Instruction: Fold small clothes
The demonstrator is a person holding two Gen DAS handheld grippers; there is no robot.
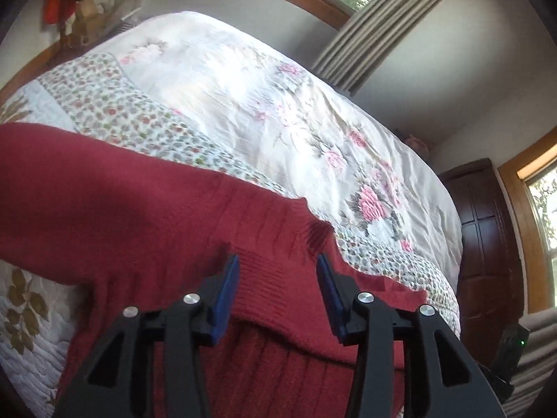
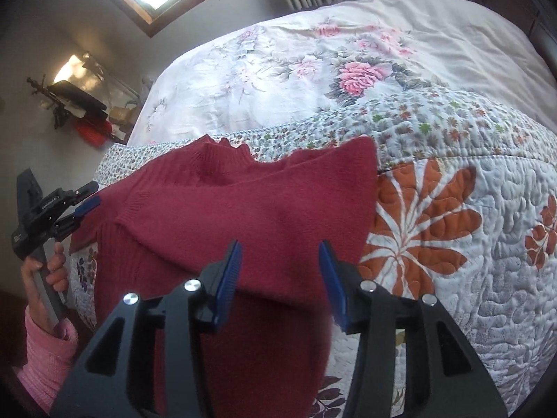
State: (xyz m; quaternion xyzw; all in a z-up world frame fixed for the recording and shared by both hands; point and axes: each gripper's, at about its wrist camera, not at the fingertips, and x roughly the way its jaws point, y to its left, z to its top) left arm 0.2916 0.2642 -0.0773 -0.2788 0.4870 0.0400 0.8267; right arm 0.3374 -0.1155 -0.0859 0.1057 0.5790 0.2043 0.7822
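Note:
A dark red knitted sweater [image 1: 122, 202] lies on the quilted bed cover, partly folded over itself. My left gripper [image 1: 277, 264] is open, its blue pads on either side of a ribbed hem of the sweater without closing on it. In the right wrist view the same sweater [image 2: 250, 209] spreads across the bed's near edge and hangs down in front. My right gripper [image 2: 280, 254] is open just above the sweater's folded edge. The left gripper [image 2: 81, 209] shows at the far left, open at the sweater's left corner, held by a hand in a pink sleeve [image 2: 45, 358].
The flowered quilt [image 2: 452, 209] covers the near part of the bed and a pale rose-print sheet [image 1: 243, 97] the far part. A dark wooden cabinet [image 1: 484, 230] stands by the bed's right side, curtains [image 1: 365, 28] and windows behind.

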